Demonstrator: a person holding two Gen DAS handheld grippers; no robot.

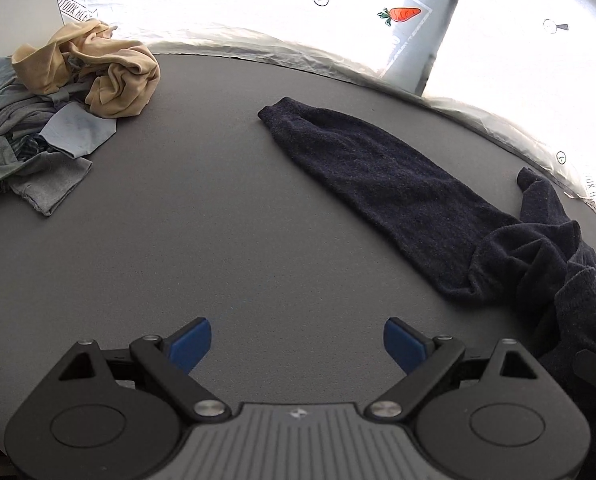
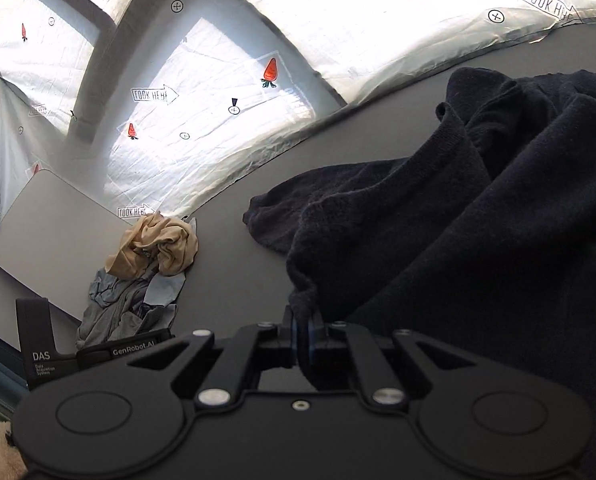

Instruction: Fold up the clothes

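One navy sweater [image 2: 477, 220]; roughly three garments heaped [image 1: 54, 112].

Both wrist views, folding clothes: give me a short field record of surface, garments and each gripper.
surface: grey table
garment in work: dark sweater, one sleeve laid out straight, the body bunched
waiting pile: tan garment on top of grey-blue clothes, at the table's far corner
left gripper: open, over bare table, holding nothing
right gripper: shut on a fold of the dark sweater
folding status: not yet folded
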